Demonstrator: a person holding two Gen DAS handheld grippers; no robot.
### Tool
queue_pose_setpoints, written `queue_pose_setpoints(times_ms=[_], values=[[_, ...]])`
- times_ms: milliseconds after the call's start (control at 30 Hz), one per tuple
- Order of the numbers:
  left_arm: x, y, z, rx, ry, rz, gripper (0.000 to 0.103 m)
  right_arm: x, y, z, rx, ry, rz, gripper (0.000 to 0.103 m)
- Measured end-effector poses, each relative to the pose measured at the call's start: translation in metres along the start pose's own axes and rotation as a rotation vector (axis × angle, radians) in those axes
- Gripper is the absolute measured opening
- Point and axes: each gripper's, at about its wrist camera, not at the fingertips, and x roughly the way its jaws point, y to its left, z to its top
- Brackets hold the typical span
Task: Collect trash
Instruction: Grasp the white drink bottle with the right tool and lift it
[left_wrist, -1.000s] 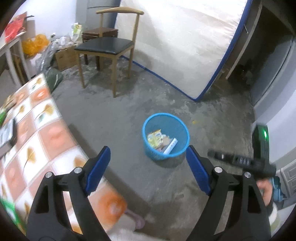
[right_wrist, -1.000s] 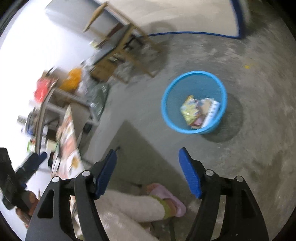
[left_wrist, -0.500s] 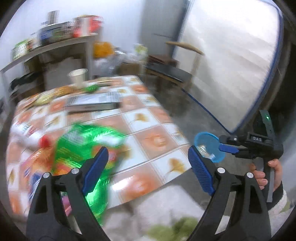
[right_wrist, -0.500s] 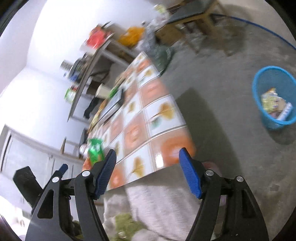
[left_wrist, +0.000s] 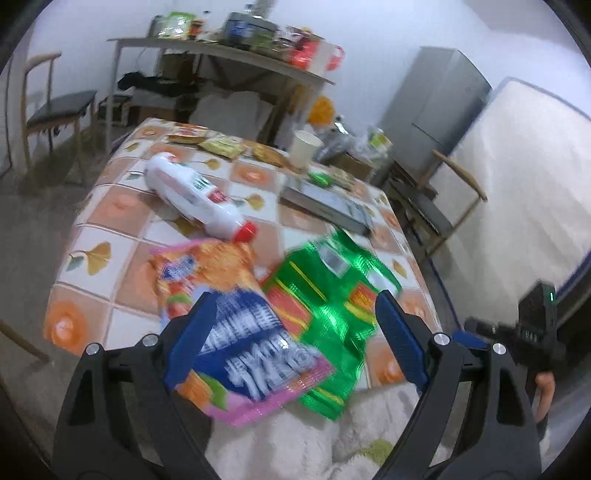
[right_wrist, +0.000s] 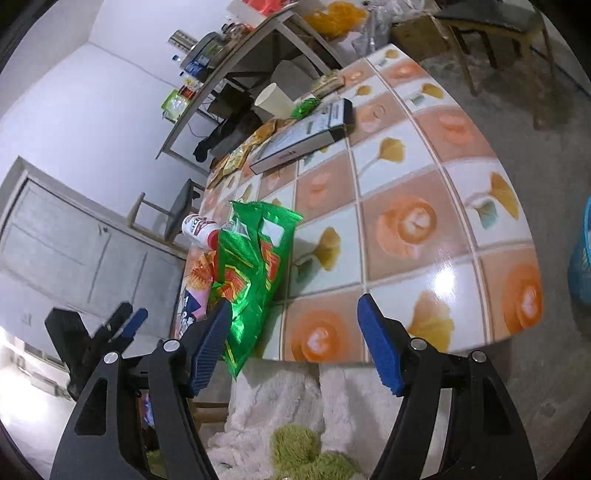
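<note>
On the tiled table lie a green snack bag, an orange, blue and pink snack bag and a white bottle with a red cap on its side. My left gripper hovers open over the near table edge, above both bags, touching neither. My right gripper is open over the near edge, just right of the green bag; its left pad overlaps the bag's corner in view. The blue trash basket shows at the right edge, on the floor.
A paper cup, a grey box and several small wrappers sit farther back on the table. A cluttered shelf table, wooden chairs, a grey cabinet and a leaning mattress surround it. The person's fluffy white clothing fills the bottom.
Both grippers swung from the floor and the blue basket round to the table. The snack bags and the bottle now lie right in front of them. Both stayed open.
</note>
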Motion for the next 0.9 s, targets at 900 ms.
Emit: queue_pose_setpoints(times_ms=[900], values=[[0.018, 0.104, 0.006, -0.275, 0.072, 0.210, 0.085, 0.324, 0.280, 0.104, -0.854, 0.556, -0.169, 0.080]])
